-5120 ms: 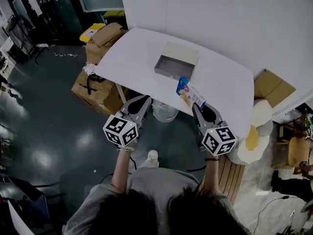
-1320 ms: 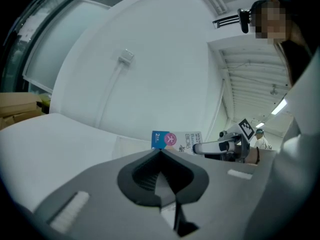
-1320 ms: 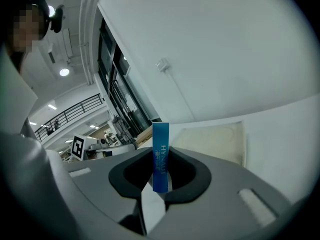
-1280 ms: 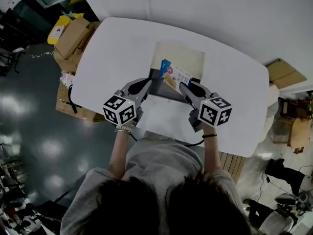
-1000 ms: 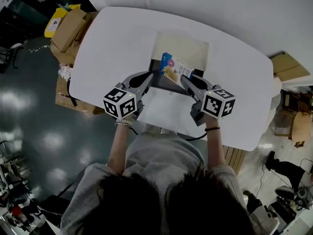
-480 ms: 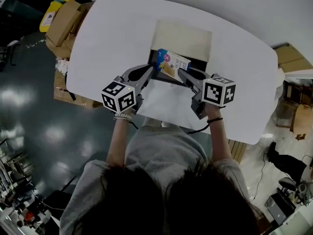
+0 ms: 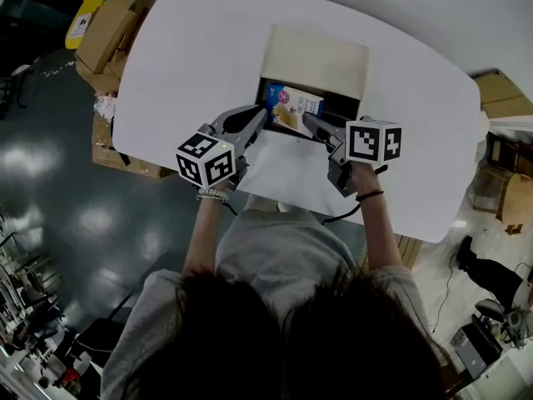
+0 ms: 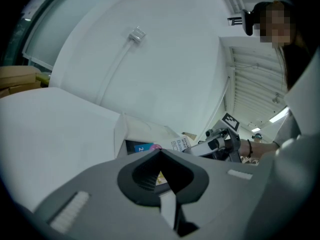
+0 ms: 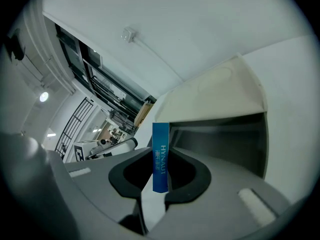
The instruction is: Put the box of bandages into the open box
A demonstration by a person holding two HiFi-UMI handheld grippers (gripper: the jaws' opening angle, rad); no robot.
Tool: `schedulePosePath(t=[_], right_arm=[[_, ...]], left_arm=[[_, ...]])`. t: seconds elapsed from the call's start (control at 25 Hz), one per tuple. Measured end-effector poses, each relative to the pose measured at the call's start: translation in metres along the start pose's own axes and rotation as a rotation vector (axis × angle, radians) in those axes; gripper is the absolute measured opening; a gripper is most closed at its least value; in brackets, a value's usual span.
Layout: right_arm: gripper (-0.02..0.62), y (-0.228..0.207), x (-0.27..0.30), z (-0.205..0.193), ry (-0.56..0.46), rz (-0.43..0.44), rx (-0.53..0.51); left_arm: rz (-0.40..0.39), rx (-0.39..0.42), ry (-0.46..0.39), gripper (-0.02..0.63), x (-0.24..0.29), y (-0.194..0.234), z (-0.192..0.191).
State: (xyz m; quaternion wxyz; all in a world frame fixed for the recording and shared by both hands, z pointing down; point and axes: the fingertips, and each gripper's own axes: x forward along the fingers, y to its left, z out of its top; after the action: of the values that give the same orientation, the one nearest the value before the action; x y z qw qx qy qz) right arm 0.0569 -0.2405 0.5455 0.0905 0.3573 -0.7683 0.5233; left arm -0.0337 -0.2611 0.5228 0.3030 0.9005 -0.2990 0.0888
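Note:
The open box (image 7: 317, 57) lies on the white table (image 7: 191, 57), its beige lid folded back and its dark inside facing up. The blue and white box of bandages (image 7: 291, 105) sits low in that opening, tilted. My right gripper (image 7: 307, 121) is shut on its near end; in the right gripper view the blue edge (image 9: 160, 154) stands between the jaws before the box's grey wall (image 9: 220, 134). My left gripper (image 7: 261, 112) is shut, empty, at the open box's near left corner. The left gripper view shows the box's wall (image 8: 120, 134) and the bandage box (image 8: 142, 147).
A pale flat sheet (image 7: 283, 172) lies on the table between the grippers and the near edge. Cardboard boxes (image 7: 104, 23) stand on the dark floor left of the table, and another carton (image 7: 500, 98) stands at the right. A white wall runs behind the table.
The right gripper has come down and rolled, bringing the bandage box from above the rim down into the open box and lying flatter. The left gripper has stayed at the near left corner.

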Motion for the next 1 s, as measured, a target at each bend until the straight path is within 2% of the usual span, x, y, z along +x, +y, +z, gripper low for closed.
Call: schedulePosePath(t=[0.36,0.68,1.0], right_arm=[[0.089,-0.009,0.014,-0.002,0.091,-0.022,0.159],[0.091,-0.014,0.019,0.000,0.104,-0.021,0.253],[0.104,-0.024,0.023,-0.002,0.140,-0.091,0.278]], left_arm=[[-0.012,-0.013,0.023,-0.006,0.003,0.002,-0.008],[-0.018,-0.022,0.027,-0.006,0.003,0.004,-0.011],[-0.021,-0.030,0.023,-0.006,0.003,0.005,-0.012]])
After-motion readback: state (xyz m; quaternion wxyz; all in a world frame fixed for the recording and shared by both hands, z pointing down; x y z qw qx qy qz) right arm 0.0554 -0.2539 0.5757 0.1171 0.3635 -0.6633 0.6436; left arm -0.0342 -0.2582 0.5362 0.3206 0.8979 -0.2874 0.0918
